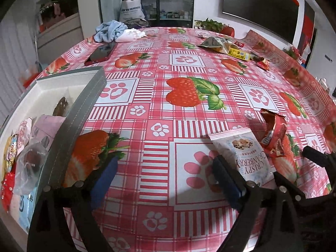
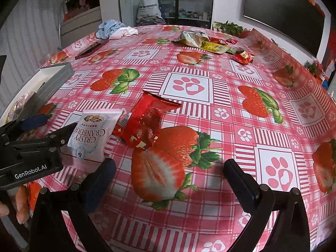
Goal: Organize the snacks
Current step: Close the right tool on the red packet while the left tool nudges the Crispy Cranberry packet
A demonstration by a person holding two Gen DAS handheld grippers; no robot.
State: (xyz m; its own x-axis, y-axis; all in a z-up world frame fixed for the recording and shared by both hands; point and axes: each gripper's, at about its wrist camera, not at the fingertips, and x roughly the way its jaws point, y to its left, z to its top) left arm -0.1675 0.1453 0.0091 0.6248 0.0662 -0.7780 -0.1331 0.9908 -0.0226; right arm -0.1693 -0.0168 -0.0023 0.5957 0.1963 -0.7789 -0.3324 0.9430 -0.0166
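Note:
A white "Crispy Cranberry" packet (image 1: 245, 155) (image 2: 92, 134) lies on the strawberry tablecloth, with a torn red wrapper (image 1: 273, 132) (image 2: 145, 124) just past it. My left gripper (image 1: 166, 174) (image 2: 50, 127) hovers low over the cloth, open, with only tablecloth between its blue pads. The packet sits just outside its right finger, by the tip. My right gripper (image 2: 170, 178) is open too, over a printed strawberry, with the packet off its left finger. To the left stands a grey box (image 1: 90, 98) (image 2: 56, 77) with a white inside, which holds several wrapped snacks (image 1: 31, 147).
At the table's far side lie more snack packets (image 1: 220, 44) (image 2: 197, 38) and a red sweet (image 1: 263, 63). A dark phone (image 1: 100, 52) and bundled blue and white cloths (image 1: 111, 30) are at the far left. A hand (image 2: 21, 203) holds the left gripper.

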